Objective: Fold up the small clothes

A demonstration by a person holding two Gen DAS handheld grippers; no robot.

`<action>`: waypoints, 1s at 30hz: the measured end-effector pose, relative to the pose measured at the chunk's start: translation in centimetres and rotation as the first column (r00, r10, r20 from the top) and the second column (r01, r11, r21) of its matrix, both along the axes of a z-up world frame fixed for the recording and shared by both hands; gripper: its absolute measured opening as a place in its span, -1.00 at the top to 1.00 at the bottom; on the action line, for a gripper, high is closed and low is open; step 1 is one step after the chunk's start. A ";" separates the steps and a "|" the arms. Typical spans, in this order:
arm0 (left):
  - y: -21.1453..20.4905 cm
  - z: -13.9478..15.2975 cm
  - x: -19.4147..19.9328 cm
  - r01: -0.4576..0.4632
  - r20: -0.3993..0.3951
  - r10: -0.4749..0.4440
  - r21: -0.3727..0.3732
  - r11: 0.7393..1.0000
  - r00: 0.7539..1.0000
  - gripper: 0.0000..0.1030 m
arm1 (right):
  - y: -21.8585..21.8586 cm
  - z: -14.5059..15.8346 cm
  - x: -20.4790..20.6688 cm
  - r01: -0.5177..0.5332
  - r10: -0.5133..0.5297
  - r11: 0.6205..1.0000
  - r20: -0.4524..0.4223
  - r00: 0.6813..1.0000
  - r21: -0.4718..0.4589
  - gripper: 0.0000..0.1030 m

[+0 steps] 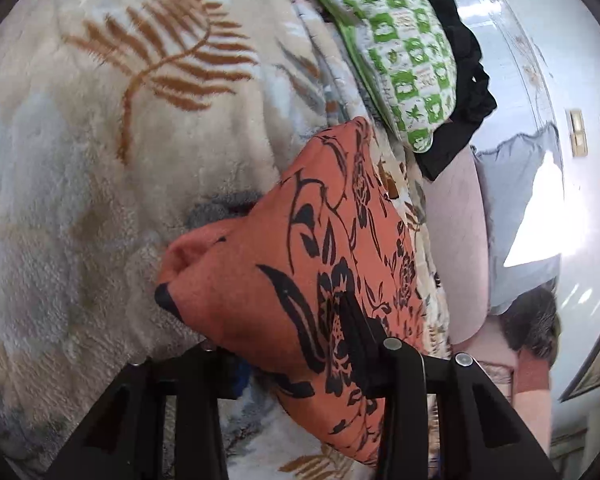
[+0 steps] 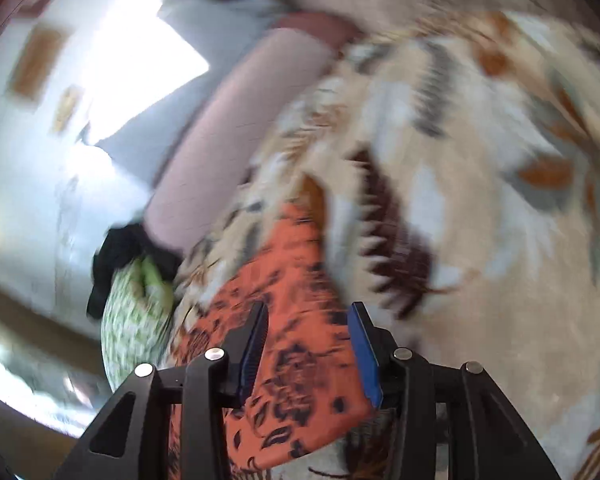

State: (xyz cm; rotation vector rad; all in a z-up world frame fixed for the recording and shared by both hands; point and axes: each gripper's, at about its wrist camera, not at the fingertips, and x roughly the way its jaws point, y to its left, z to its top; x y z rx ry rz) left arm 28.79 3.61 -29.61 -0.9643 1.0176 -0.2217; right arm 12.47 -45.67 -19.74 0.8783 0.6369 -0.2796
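Note:
An orange cloth with a black flower print (image 1: 300, 248) hangs bunched and lifted off the plush blanket (image 1: 100, 160). It drapes over my left gripper (image 1: 296, 332), which is shut on it; one black finger (image 1: 356, 328) shows through the folds and the other is hidden under the fabric. The right wrist view is blurred. There the same orange cloth (image 2: 300, 360) lies in the gap between the blue pads (image 2: 366, 356) of my right gripper (image 2: 308, 310). Those jaws stand apart, and the pads do not visibly press on the fabric.
A green-and-white patterned cloth (image 1: 404, 60) and a black garment (image 1: 464, 80) lie at the blanket's far edge, also visible as green cloth (image 2: 136, 320). A person's bare leg (image 1: 456, 240) rests beside the blanket. A small grey piece (image 1: 220, 208) peeks from behind the orange cloth.

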 end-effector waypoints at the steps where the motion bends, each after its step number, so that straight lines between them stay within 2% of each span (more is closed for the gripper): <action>1: -0.3 0.3 0.0 0.007 0.020 -0.008 0.033 0.999 1.000 0.52 | 1.8 0.2 1.2 -0.080 0.081 0.996 0.011 0.997 -0.027 0.36; 4: -0.7 1.2 -0.3 0.018 0.067 -0.024 0.090 0.996 0.997 0.58 | 8.2 -0.8 5.4 -0.285 0.284 0.957 -0.032 0.958 -0.057 0.61; 7: -0.8 1.1 0.1 0.042 0.077 -0.051 0.112 0.993 0.996 0.56 | 12.9 -2.0 7.9 -0.385 0.378 0.917 -0.081 0.922 -0.100 0.63; 8: -0.8 0.7 0.3 0.046 0.061 -0.053 0.106 0.993 0.997 0.40 | 13.8 -2.5 8.3 -0.403 0.395 0.910 -0.096 0.914 -0.097 0.63; 9: -0.6 0.2 0.6 0.046 0.042 -0.050 0.084 0.995 0.998 0.13 | 14.5 -3.2 8.6 -0.417 0.408 0.905 -0.112 0.906 -0.081 0.63; 11: -0.3 -0.8 0.9 0.033 0.030 -0.033 0.011 0.999 0.999 0.06 | 15.3 -5.4 9.6 -0.449 0.435 0.893 -0.183 0.882 -0.042 0.63; 12: -0.2 -0.8 1.0 0.026 0.031 -0.026 0.008 1.000 0.999 0.07 | 15.8 -7.4 10.2 -0.473 0.458 0.881 -0.248 0.854 -0.004 0.62; 14: -0.5 -0.5 1.2 0.028 0.032 -0.029 0.038 0.999 0.999 0.13 | 15.5 -8.5 9.9 -0.451 0.445 0.892 -0.206 0.872 0.017 0.67; 15: -0.8 -0.1 1.3 0.026 0.041 -0.029 0.069 0.997 0.999 0.39 | 15.4 -8.4 10.2 -0.455 0.451 0.890 -0.214 0.866 0.034 0.67; 18: -2.0 0.9 1.4 0.028 0.074 -0.040 0.157 0.987 0.996 0.61 | 14.8 -8.5 10.2 -0.460 0.464 0.885 -0.205 0.862 0.072 0.67; 23: -4.2 4.7 1.6 0.040 0.208 -0.094 0.250 0.967 0.974 0.68 | 12.4 -7.1 9.2 -0.429 0.447 0.893 -0.145 0.883 0.139 0.68; 27: -7.6 8.3 1.4 0.078 0.320 -0.188 0.327 0.942 0.928 0.68 | 8.9 -5.7 7.9 -0.336 0.348 0.934 -0.092 0.933 0.121 0.68; 30: -11.2 11.0 0.6 0.123 0.408 -0.285 0.380 0.917 0.868 0.68 | 5.5 -4.5 6.4 -0.259 0.264 0.962 -0.055 0.963 0.083 0.70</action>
